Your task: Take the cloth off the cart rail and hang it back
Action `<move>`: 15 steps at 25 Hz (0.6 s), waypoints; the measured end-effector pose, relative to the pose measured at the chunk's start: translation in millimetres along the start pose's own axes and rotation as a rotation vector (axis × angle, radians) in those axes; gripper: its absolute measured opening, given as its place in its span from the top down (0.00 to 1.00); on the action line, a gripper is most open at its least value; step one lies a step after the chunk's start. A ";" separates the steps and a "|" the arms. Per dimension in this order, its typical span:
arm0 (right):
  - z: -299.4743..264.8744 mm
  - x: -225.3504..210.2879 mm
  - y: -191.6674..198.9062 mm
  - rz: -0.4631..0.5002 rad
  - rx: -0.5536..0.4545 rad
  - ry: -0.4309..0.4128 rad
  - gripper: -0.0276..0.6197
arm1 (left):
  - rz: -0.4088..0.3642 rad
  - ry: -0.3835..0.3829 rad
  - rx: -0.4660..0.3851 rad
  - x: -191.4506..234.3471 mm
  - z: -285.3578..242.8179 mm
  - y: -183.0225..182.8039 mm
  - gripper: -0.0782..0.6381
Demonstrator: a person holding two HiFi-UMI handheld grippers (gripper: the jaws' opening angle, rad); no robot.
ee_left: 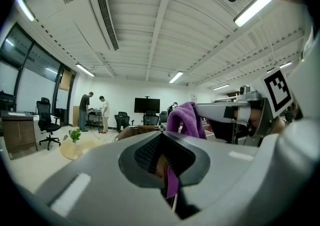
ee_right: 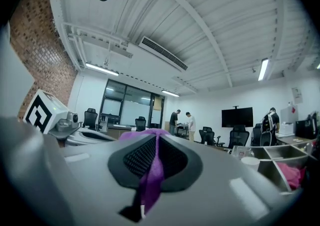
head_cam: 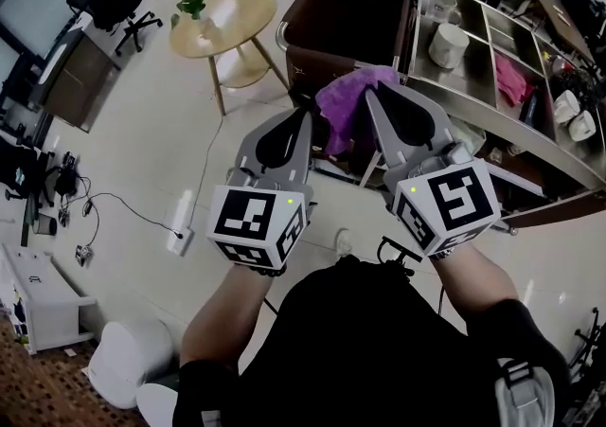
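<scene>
Left gripper and right gripper each pinch soft purple cloth. Cloth up in air, near grey metal cart. Best way: hold tight, pull ends apart, lay middle over rail evenly.

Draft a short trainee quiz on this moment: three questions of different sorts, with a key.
1. True or false: only the right tongs grip the purple cloth; the left tongs are open and empty.
2. Multiple choice: what stands on the round wooden table? A) a small green plant B) a laptop C) a stack of plates
3. Short answer: what colour is the crumpled fabric lying in the cart, one compartment over from the white container?
Key: 1 false, both tongs are shut on the cloth; 2 A; 3 pink.
</scene>
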State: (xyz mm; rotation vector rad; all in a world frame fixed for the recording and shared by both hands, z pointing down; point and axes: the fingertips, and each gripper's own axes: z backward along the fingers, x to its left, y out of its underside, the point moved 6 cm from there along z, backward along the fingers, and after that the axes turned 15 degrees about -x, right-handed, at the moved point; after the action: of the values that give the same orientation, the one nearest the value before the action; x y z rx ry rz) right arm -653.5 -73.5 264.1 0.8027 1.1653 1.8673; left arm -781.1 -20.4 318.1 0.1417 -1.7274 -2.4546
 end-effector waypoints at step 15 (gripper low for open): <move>-36.1 -71.3 53.2 -0.044 0.020 0.016 0.93 | -0.013 0.003 0.037 26.4 -77.2 43.0 0.89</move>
State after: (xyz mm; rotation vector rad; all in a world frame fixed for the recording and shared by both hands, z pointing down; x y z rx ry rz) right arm -662.6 -165.0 291.6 0.7685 1.2041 1.8316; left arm -792.7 -110.8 332.6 0.1605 -1.7771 -2.4308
